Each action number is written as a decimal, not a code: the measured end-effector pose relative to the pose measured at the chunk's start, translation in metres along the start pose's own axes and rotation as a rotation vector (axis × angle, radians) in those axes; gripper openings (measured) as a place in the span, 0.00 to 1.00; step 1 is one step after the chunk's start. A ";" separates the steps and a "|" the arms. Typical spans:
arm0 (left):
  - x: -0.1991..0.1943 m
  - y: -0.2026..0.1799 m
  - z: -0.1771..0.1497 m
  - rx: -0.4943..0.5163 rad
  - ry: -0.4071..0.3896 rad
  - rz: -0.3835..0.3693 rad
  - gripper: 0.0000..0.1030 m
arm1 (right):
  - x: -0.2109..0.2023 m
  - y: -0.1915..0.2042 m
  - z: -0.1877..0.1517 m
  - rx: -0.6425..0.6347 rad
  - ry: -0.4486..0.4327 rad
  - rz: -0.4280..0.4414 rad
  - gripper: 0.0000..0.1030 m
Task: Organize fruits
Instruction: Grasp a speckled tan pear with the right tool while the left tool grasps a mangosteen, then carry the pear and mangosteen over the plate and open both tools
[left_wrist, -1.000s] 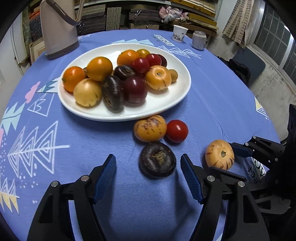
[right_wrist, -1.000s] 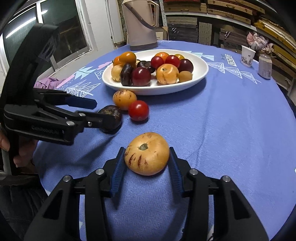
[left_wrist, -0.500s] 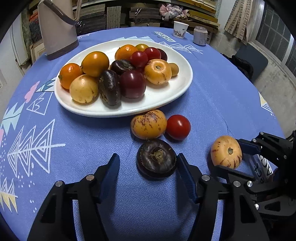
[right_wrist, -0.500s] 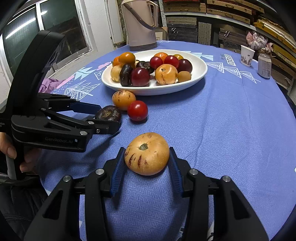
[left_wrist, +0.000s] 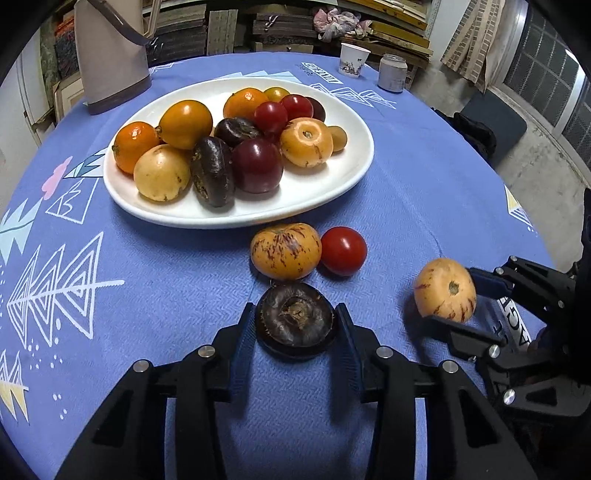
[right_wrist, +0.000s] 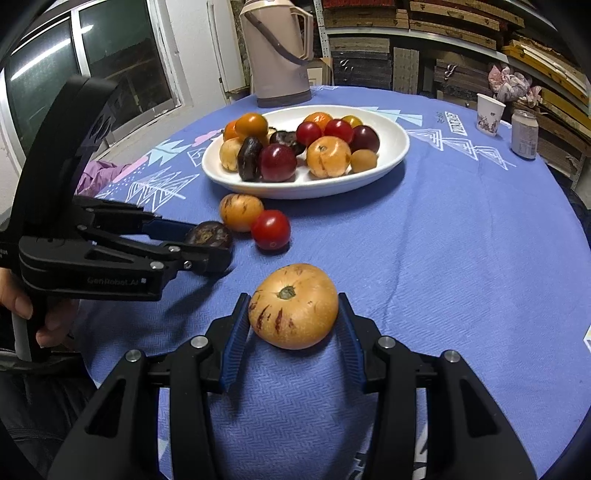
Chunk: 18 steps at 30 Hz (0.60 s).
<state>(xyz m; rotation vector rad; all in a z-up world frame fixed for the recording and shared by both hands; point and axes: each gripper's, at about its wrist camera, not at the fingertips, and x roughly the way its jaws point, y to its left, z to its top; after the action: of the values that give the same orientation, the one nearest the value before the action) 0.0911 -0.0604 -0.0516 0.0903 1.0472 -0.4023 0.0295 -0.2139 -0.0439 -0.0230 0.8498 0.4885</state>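
Note:
A dark purple wrinkled fruit (left_wrist: 295, 321) lies on the blue cloth between the pads of my left gripper (left_wrist: 294, 308). Its jaws are closing and both pads touch the fruit's sides. To its right, my right gripper (right_wrist: 292, 297) is shut on a yellow fruit with red streaks (right_wrist: 293, 306), which rests on the cloth. A streaked orange fruit (left_wrist: 284, 251) and a red tomato (left_wrist: 343, 251) lie loose just in front of the white oval plate (left_wrist: 354, 173). The plate holds several orange, yellow, red and dark fruits.
A beige thermos jug (left_wrist: 110, 55) stands behind the plate at the far left. A paper cup (left_wrist: 352, 61) and a small jar (left_wrist: 392, 72) sit at the table's far right edge. A person's hand (right_wrist: 22, 306) grips the left tool's handle.
The left gripper's jaws have drawn in from wide apart until they touch the dark purple fruit. The right gripper and its yellow fruit have not moved.

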 end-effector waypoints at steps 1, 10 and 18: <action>-0.002 0.001 0.001 0.000 -0.004 0.000 0.42 | -0.003 -0.001 0.002 0.002 -0.007 -0.002 0.44; -0.038 0.020 0.007 -0.041 -0.099 0.019 0.42 | -0.024 -0.010 0.018 0.015 -0.069 -0.030 0.44; -0.050 0.031 0.007 -0.063 -0.119 0.034 0.42 | -0.025 -0.007 0.019 0.008 -0.069 -0.031 0.44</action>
<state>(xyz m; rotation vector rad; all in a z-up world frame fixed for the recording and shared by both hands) 0.0867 -0.0199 -0.0093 0.0276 0.9385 -0.3397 0.0324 -0.2262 -0.0147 -0.0123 0.7822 0.4545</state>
